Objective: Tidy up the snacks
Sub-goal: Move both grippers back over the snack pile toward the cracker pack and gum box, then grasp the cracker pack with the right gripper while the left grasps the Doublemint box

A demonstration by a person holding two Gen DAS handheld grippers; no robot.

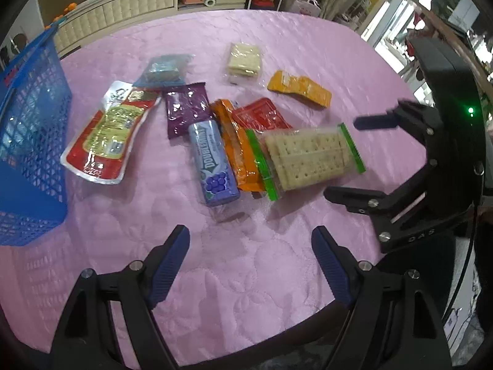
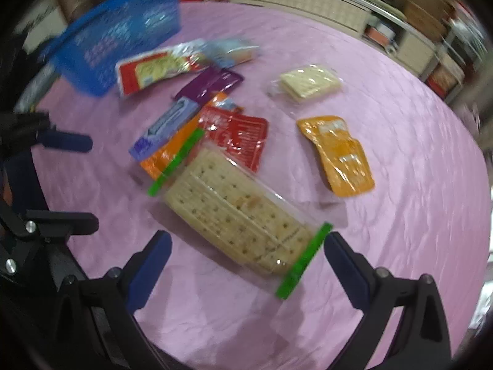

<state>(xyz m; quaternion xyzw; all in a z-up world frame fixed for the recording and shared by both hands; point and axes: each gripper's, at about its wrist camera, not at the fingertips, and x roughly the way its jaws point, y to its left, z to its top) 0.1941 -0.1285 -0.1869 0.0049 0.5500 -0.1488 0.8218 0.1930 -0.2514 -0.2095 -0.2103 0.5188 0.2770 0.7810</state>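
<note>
On the pink quilted table (image 1: 252,265), the green-edged cracker pack (image 2: 237,215) lies flat, touching the orange packet (image 1: 237,151) at the near edge of the snack pile, well apart from the blue basket (image 1: 27,141). Right gripper (image 2: 246,268) hovers wide open at the pack's near end, left gripper (image 1: 250,265) likewise wide and empty: judged the approach before the first pick. Seen from the right wrist, the pack's long axis runs diagonally from upper left to lower right, so the jaws probably need turning to close across its short width.

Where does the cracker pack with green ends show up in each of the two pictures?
Left wrist view: cracker pack lies right of centre, beside the orange packet.
Right wrist view: cracker pack lies at centre, just ahead of the open right gripper.
Shared landmark: the blue basket, at left in both.
</note>
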